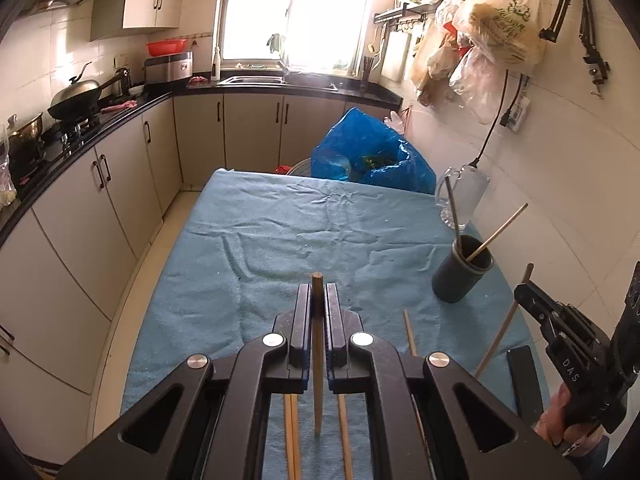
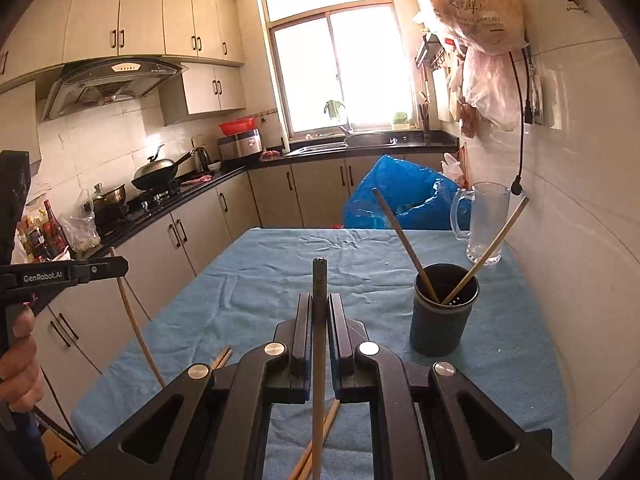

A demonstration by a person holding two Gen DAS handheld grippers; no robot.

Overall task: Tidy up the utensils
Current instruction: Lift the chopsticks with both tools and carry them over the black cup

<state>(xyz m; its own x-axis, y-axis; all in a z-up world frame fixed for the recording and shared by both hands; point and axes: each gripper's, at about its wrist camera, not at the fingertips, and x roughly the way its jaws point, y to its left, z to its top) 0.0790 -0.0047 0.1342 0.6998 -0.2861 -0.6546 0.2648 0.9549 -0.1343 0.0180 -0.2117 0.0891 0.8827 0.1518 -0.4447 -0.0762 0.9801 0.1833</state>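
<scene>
A wrinkled blue cloth (image 2: pixel 280 272) covers the table, and at its far right corner a clear glass mug (image 2: pixel 486 222) stands upright near the white tiled wall (image 2: pixel 580 240), with a crumpled blue plastic bag (image 2: pixel 394 196) just behind the table's far edge. Along the left runs a black countertop (image 1: pixel 120 114) over beige cabinets (image 1: pixel 120 184), carrying a lidded wok (image 1: pixel 76 98) on the stove, a steel pot (image 2: pixel 108 196), a silver appliance (image 2: pixel 240 146) topped by 1 red basin (image 2: pixel 236 125) and a sink (image 1: pixel 256 79) under the bright window (image 2: pixel 340 76). Plastic bags (image 1: pixel 496 28) hang from a wall rack at the upper right, and a range hood (image 2: pixel 112 82) sits above the stove.
</scene>
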